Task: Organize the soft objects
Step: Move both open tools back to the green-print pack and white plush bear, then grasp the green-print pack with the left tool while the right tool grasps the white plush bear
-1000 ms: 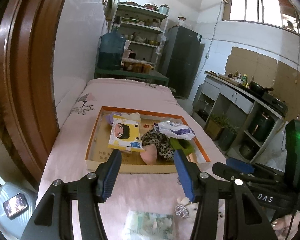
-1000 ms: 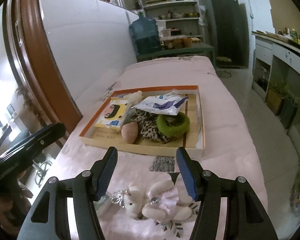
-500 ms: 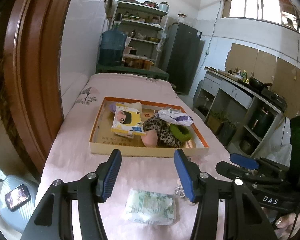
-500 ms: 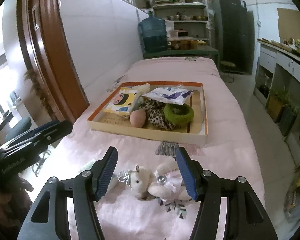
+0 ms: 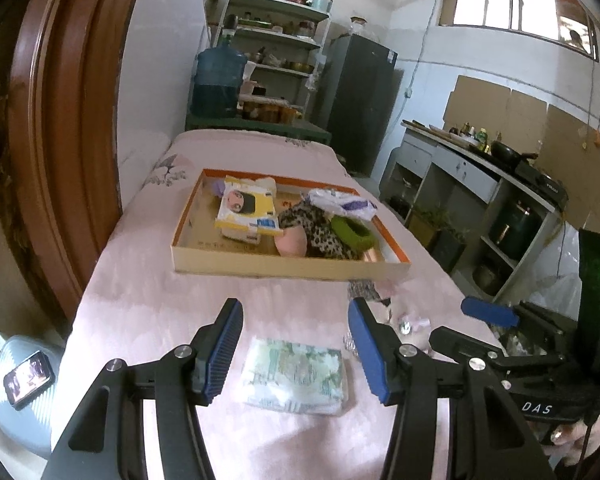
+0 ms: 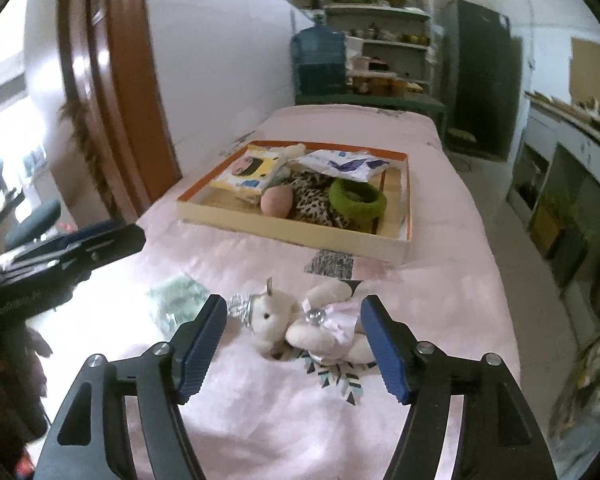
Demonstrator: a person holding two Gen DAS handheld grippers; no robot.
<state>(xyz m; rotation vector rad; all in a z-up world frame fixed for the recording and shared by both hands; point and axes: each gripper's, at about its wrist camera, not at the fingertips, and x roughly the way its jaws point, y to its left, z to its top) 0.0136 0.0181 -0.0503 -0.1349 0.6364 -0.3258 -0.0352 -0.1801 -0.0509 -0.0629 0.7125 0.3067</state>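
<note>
The left gripper (image 5: pixel 296 344) is being held wide open, with nothing gripped between its blue pads (image 5: pixel 223 350). It is being held low over the pink bed cover (image 5: pixel 148 300), pointing forward toward the box (image 5: pixel 284 270), and a flat tissue pack (image 5: pixel 296 376) with a green print is being framed between its jaws, lying on the cover and not touched by either pad. The pack's long axis is lying across the gripper's line, from left to right.

The right gripper (image 6: pixel 292 344) is likewise being held wide open and is gripping nothing. A white plush bear (image 6: pixel 300 320) in a pale pink dress is being framed between its pads (image 6: pixel 384 350); whether the right pad is touching the bear's legs cannot be told. The bear is lying on its side across the jaws, its head toward the left pad and its legs toward the right, with a silvery charm (image 6: pixel 240 306) at its head.

The shallow box, orange inside the rim, is lying farther along the bed, well apart from both grippers. Inside it a yellow tissue pack (image 5: pixel 248 212), a leopard-print cloth (image 6: pixel 312 196), a green band (image 6: pixel 356 200), a pink sponge (image 6: pixel 276 200) and a white plastic packet (image 6: pixel 346 164) are being held together, piled toward the middle.
</note>
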